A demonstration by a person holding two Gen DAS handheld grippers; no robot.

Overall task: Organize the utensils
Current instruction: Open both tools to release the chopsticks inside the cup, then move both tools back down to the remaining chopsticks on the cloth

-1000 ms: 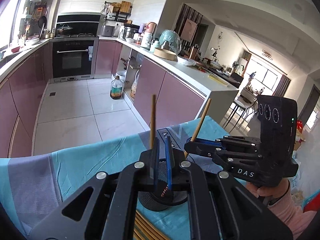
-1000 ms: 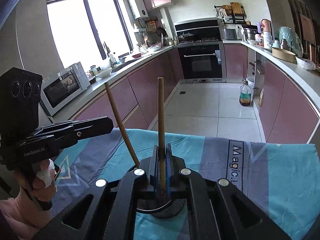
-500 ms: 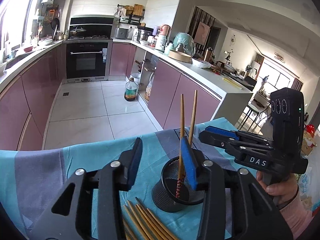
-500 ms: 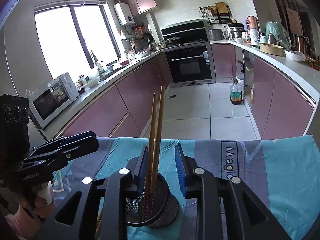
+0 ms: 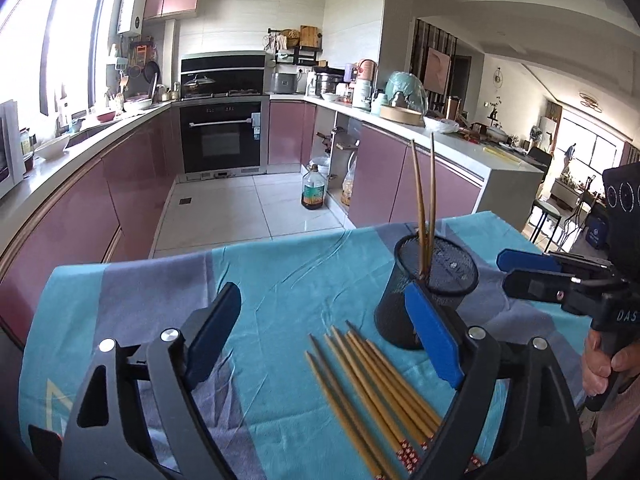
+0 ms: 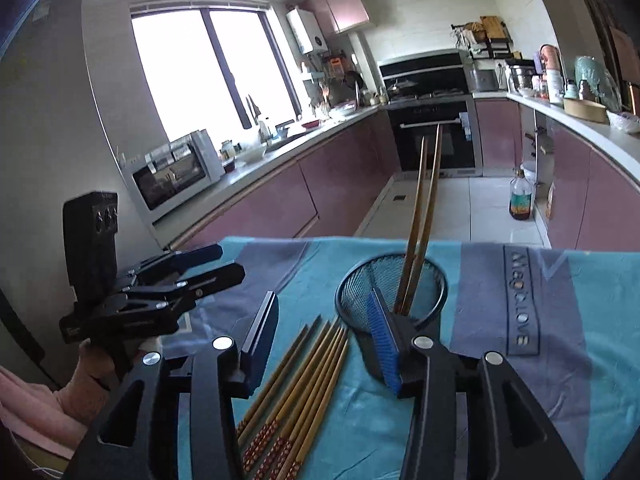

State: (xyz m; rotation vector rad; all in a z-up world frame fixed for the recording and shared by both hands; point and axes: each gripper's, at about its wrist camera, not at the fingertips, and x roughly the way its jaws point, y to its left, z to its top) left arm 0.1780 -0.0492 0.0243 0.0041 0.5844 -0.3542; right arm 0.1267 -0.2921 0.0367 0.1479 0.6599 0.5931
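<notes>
both chopsticks now released in holder, seemingly upright.

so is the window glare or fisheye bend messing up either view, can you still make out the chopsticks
Right wrist view: the window is blown out white, but the loose chopsticks and the mesh holder stay sharp. Left wrist view: glare only at the left edge, counters bow with the fisheye, dark corners; the two standing chopsticks are crisp.

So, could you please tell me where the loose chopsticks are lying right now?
The loose chopsticks lie fanned on the blue tablecloth, just left of the black mesh holder in the right wrist view, near the table's front edge.
</notes>
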